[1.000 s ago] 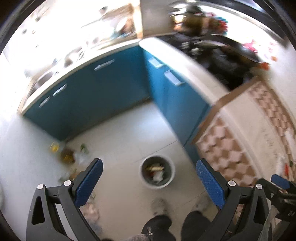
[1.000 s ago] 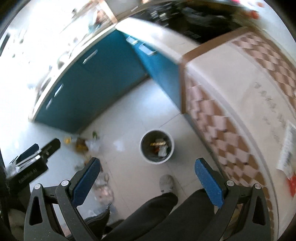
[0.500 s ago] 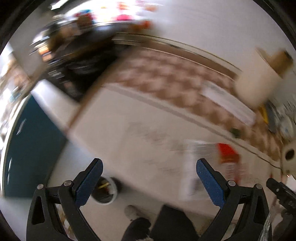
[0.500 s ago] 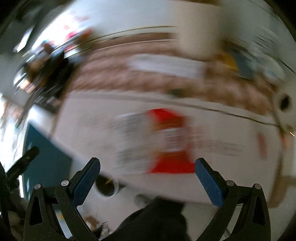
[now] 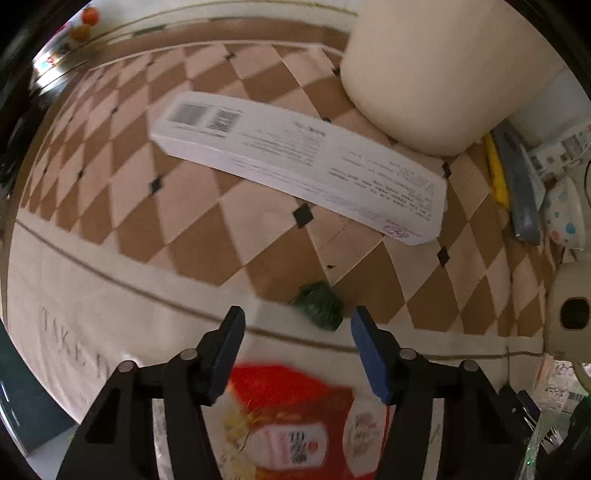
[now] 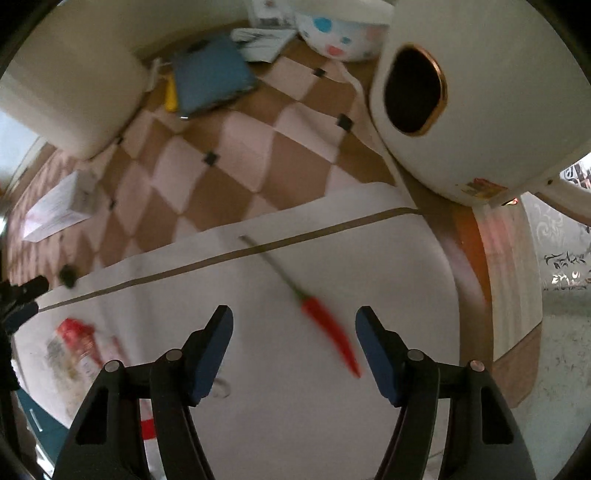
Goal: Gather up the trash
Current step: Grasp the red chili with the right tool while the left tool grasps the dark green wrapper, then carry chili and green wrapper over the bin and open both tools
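My left gripper (image 5: 297, 326) is open and empty above the table. A crumpled dark green scrap (image 5: 318, 304) lies just beyond its fingertips, nearer the right finger. A red snack wrapper (image 5: 291, 424) lies under the fingers. A long white box (image 5: 295, 162) lies farther back on the checked cloth. My right gripper (image 6: 293, 325) is open and empty over the white part of the cloth. A red chili pepper (image 6: 327, 325) with a long green stem lies between its fingers, closer to the right one. The green scrap (image 6: 67, 275) and wrapper (image 6: 79, 341) show at its left.
A cream cylinder (image 5: 432, 74) stands at the back. A white appliance (image 6: 480, 92) with a gold-rimmed hole stands at the right. A blue case (image 6: 210, 79), a yellow item (image 6: 170, 96) and a dotted bowl (image 6: 343, 33) lie behind. The table edge (image 6: 517, 332) curves at right.
Both grippers have swung up from the floor and the bin to the tabletop and moved in close over it. Both stay open, their jaws less wide apart than before.
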Action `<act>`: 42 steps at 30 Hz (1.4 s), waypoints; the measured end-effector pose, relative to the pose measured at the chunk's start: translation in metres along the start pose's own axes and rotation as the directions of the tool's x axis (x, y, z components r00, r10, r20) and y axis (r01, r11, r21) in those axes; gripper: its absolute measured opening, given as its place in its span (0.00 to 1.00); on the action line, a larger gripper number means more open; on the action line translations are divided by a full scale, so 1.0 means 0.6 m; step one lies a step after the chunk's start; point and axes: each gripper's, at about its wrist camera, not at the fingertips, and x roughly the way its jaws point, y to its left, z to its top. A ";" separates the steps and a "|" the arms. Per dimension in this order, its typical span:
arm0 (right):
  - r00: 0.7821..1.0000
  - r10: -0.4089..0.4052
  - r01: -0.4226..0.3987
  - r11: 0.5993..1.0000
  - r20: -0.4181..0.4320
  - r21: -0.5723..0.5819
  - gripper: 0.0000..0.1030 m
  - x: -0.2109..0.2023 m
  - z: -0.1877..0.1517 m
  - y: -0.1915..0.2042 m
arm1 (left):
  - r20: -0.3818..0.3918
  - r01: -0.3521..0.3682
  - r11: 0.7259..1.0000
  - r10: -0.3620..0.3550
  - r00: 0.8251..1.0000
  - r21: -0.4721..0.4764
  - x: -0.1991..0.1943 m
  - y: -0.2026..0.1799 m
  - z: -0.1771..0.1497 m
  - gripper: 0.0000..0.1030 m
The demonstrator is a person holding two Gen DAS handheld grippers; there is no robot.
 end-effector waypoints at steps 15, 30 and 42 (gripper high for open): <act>0.997 -0.050 0.055 0.994 0.051 -0.098 0.19 0.022 -0.020 0.027 | 0.019 -0.058 0.995 0.057 0.998 0.078 0.011 -0.045 0.002 0.21; 0.993 0.072 -0.059 0.988 0.089 -0.140 0.12 -0.029 -0.058 0.146 | 0.183 -0.115 0.985 0.090 0.979 0.129 -0.096 -0.055 -0.066 0.20; 0.966 0.203 -0.158 0.954 0.162 -0.254 0.11 -0.138 -0.033 0.172 | 0.301 -0.107 0.994 0.094 0.949 0.027 -0.190 0.041 -0.099 0.20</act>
